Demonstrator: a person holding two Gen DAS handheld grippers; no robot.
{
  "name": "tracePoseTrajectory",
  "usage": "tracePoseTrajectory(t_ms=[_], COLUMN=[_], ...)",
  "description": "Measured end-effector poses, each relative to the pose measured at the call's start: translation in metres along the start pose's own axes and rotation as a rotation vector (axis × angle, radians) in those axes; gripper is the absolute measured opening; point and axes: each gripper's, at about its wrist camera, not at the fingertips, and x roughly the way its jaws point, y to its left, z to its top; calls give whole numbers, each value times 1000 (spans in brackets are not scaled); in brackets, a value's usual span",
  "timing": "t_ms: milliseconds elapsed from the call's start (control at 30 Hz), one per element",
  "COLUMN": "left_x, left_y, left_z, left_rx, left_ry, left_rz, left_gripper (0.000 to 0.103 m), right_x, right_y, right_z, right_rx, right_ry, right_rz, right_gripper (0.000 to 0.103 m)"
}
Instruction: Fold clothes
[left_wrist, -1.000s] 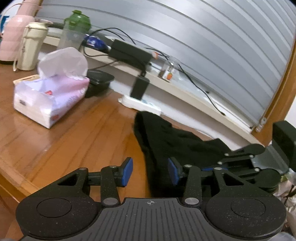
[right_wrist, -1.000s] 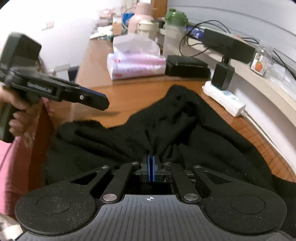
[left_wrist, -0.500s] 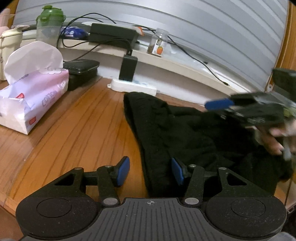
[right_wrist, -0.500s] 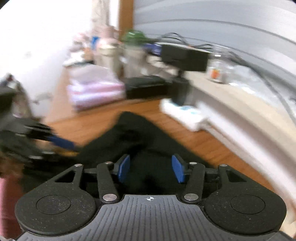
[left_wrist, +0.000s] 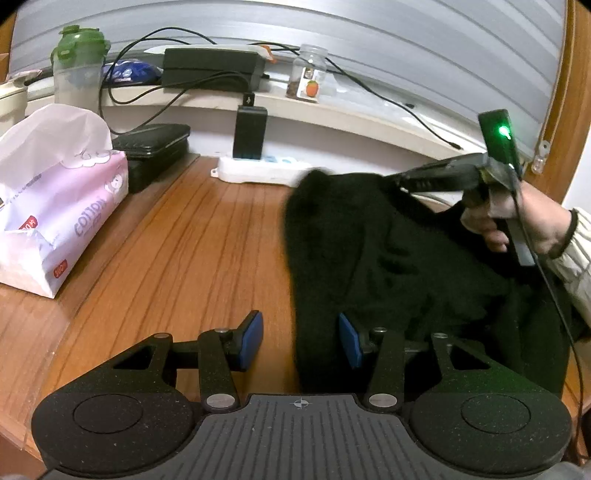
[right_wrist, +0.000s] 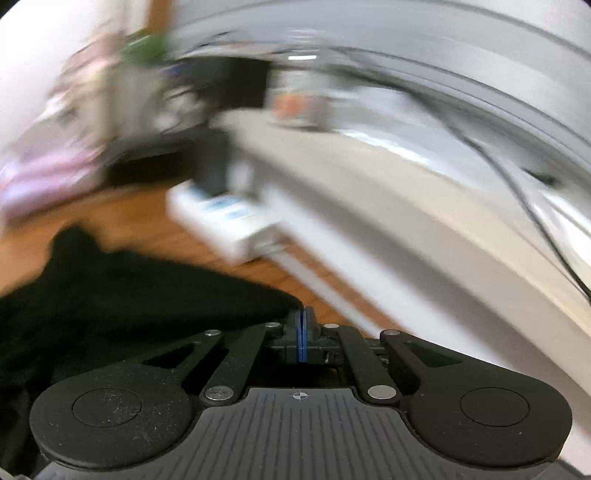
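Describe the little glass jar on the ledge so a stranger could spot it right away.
Follow the pale ledge behind the wooden table, rightward past the black power brick. The small clear jar stands upright there, alone in having an orange picture on its label.

Left gripper (left_wrist: 301, 341): jaws wide apart, blue pads (left_wrist: 253, 334) facing each other, held low and level. Right gripper (right_wrist: 302, 334): pads pressed together, black cloth (right_wrist: 129, 291) edge at tips; view blurred. Right hand (left_wrist: 517, 218) wraps its handle, sleeve at wrist.
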Motion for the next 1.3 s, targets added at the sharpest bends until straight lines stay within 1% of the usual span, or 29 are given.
tracePoseTrajectory(t_ms=[100,133,200,233,267,300,367,433,500,567,667,700,733,800,833,867,900,1000,1067,1133,1200,1267,1300], left_x=[-2,-4,-7,-7,-7,-5,4,16,27,37,46,47,46,44,42,40,38,27,20,18,23,31,36], left_y=[-1,-2,0,1,3,4,8,14,18,17,17,17,18,17,17,16,15,10,6,1,-3,-6,-6], left_z=[4,6,12,17,21,24,32,40,46,50,53,53,52,51,51,52,52,56,58,60,59,55,53], left_rx=[4,6,4,2,5,10,19,15,16,20,8,-1,-8,-16,-18,-18,-18,-12,-7,12,49,86,106], left_ry=[-18,-32,-54,-59,-62,-59,-44,-24,-6,11,28,26,22,10,3,-4,-12,-46,-75,-83,-58,-12,14], left_rz=[16,23,14,0,-13,-25,-46,-72,-118,-142,-149,-154,-152,-148,-146,-144,-143,-149,-174,-195,-181,-163,-153], left_gripper=[49,48,48,48,48,47,38,17,9,9,9,9,9,9,9,9,9,9,9,9,9,9,9], right_x=[2,1,-7,-15,-24,-32,-49,-66,-81,-86,-86,-86,-84,-83,-83,-81,-82,-92,-98,-98,-97,-104,-109], right_y=[-1,0,6,10,15,19,28,37,54,70,94,102,110,114,116,115,114,104,98,96,98,100,101], right_z=[0,0,0,1,1,2,3,4,-2,-5,-12,-15,-16,-20,-22,-23,-25,-29,-31,-37,-41,-41,-40], right_rx=[-4,-12,-31,-42,-53,-64,-86,-108,-131,-122,-106,-118,-139,-148,-150,-150,-160,-181,-181,-202,-200,-197,-197], right_ry=[16,20,18,9,1,-7,-23,-39,-35,-16,20,22,22,32,38,46,49,49,45,57,50,26,7], right_rz=[8,15,39,57,75,93,129,165,244,330,416,423,413,405,402,403,391,364,338,324,310,301,306], right_gripper=[3,6,18,32,41,41,41,41,41,41,41,41,41,41,34,8,5,4,4,4,6,11,11])
